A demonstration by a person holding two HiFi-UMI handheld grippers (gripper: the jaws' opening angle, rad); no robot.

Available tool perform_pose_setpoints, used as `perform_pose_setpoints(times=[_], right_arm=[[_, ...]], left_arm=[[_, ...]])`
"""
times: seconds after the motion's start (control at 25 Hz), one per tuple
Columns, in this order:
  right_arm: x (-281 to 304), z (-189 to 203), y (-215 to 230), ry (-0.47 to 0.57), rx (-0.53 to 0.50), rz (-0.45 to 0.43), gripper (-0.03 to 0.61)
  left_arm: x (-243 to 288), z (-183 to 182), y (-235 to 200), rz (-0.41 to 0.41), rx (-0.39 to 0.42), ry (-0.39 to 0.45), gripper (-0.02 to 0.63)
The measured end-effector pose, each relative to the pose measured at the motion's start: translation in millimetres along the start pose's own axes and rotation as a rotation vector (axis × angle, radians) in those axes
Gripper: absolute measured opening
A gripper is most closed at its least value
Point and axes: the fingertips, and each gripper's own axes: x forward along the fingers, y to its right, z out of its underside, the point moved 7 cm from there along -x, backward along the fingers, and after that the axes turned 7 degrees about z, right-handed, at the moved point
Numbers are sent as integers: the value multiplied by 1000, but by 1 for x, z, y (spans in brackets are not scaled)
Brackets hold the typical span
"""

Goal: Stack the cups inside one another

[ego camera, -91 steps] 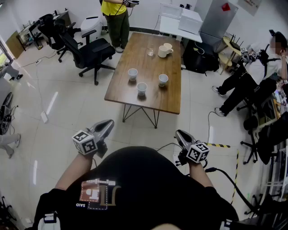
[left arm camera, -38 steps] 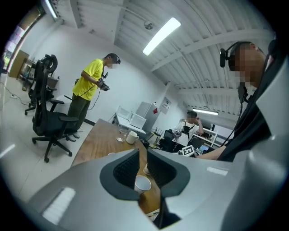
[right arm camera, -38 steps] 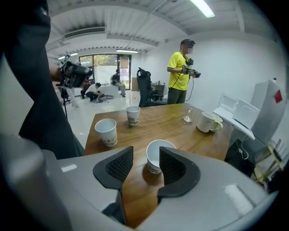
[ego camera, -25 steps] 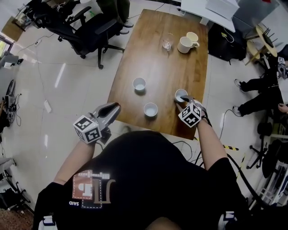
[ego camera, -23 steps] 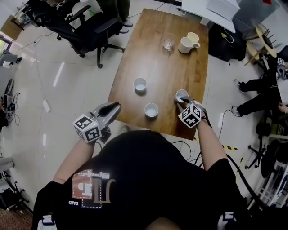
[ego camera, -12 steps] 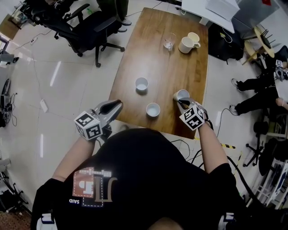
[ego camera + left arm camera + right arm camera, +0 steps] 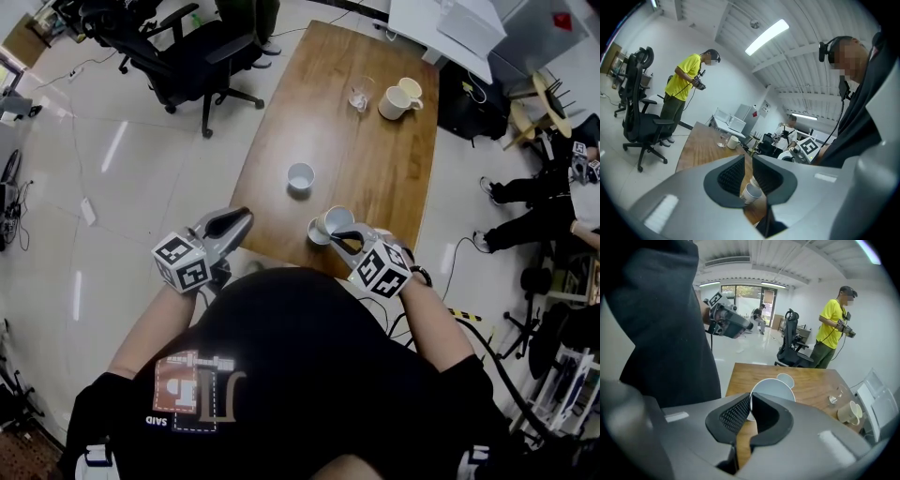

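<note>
Just above the near edge of the wooden tabletop [image 7: 375,159], the right gripper [image 7: 344,236] pinches the rim of a tilted white cup [image 7: 334,220]. Its jaws have just closed on the cup, which hangs over a second cup [image 7: 314,233]. A third cup [image 7: 301,176] sits farther up, and a mug [image 7: 394,101] and a glass [image 7: 360,97] stand at the far end. The left gripper [image 7: 230,225] hovers off the tabletop's edge, nearly level, jaws slightly apart and empty.

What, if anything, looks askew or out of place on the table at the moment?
Only the white cup held by the right gripper: the jaws have just closed on its rim, and it hangs tilted over a second cup near the table's front edge. That fits stacking; nothing looks spilled or damaged.
</note>
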Motion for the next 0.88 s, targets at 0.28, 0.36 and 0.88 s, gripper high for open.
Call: perform_pose_setpoints(times=[0.28,0.36,0.88], right_arm=[[43,6,-12,-71,-18,-62,46],[51,8,-13,-87,-20,-92,102],[110,-48,75,-32,-30,115,135]], left_arm=[[-22,6,-6,-45,-10,15,28],[-28,8,-10,-62,-18,22,28],[-79,11,-24,-146,-49,70,26]])
